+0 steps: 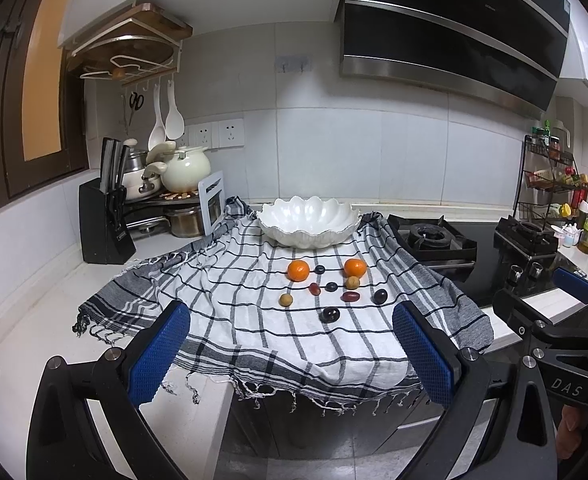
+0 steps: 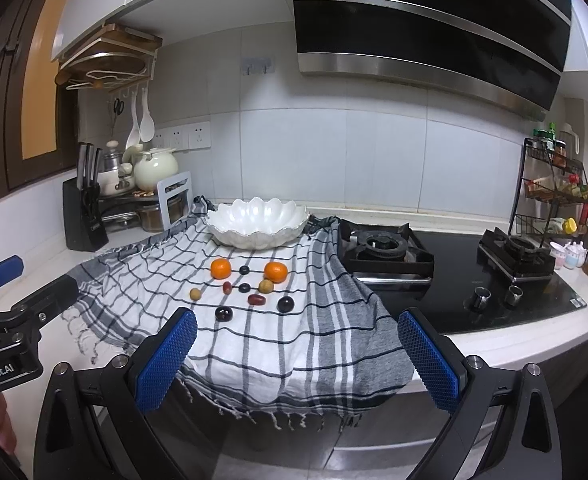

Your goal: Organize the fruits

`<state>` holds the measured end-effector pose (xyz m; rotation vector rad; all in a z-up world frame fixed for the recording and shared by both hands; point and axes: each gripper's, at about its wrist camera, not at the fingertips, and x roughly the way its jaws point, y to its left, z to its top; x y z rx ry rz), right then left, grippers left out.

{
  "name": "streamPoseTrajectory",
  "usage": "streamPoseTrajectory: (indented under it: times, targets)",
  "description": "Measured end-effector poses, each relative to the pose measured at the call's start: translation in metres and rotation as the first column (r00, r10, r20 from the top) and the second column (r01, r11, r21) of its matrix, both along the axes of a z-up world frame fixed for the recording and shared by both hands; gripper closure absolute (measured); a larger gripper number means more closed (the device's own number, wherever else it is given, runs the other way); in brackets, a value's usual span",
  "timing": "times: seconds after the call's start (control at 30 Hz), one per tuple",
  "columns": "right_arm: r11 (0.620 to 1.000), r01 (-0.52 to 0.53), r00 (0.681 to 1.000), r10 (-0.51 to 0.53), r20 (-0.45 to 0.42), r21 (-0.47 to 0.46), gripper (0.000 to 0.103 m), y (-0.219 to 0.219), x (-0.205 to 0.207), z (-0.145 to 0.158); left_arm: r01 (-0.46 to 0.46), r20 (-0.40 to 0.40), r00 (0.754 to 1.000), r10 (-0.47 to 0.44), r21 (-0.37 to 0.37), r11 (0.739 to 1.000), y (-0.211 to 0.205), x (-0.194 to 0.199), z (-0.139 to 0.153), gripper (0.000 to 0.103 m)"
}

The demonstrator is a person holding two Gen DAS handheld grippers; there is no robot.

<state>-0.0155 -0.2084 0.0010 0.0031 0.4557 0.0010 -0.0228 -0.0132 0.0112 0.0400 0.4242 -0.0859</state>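
The left claw is spread wide, its blue pads far apart, holding nothing and touching nothing; it hangs in front of the counter's near edge, above the hanging fringe of the checked cloth. The right claw is likewise wide apart and empty, held off the front of the counter just to the right of the left one, with the cloth's edge showing between its pads.

The white scalloped bowl sits at the back of the cloth, near the tiled wall, and nothing lies in it. All the fruit rests on the cloth in front of the bowl, well apart from both claws. Two oranges are nearest the bowl: the left orange and the right orange, with a small dark grape between them. Just in front of the right orange, touching or nearly so, is a tan longan. A second longan lies further left and nearer. Between these sit a small red fruit, another dark grape and a red date. A dark plum lies to the right, and another dark round fruit is nearest the counter's front edge.

A gas stove stands right of the cloth, a knife block to its left.
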Motion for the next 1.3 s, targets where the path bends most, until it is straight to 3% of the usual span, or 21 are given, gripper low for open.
streamPoseTrajectory:
  times: [0.5, 0.9, 1.3]
  targets:
    - [1.000, 0.003, 1.000, -0.003, -0.005, 0.006, 0.001, -0.011, 0.006, 0.000, 0.003, 0.001, 1.000, -0.003, 0.008, 1.000, -0.011, 0.007, 0.008, 0.000]
    - [1.000, -0.004, 1.000, 0.005, -0.019, 0.010, 0.001, -0.015, 0.014, -0.006, 0.015, -0.027, 1.000, -0.015, 0.005, 1.000, -0.024, 0.024, -0.002, 0.000]
    - [0.999, -0.047, 0.996, 0.047, -0.075, 0.006, 0.005, -0.015, 0.062, -0.027, 0.004, -0.078, 0.997, -0.003, 0.011, 1.000, -0.032, 0.068, -0.023, 0.000]
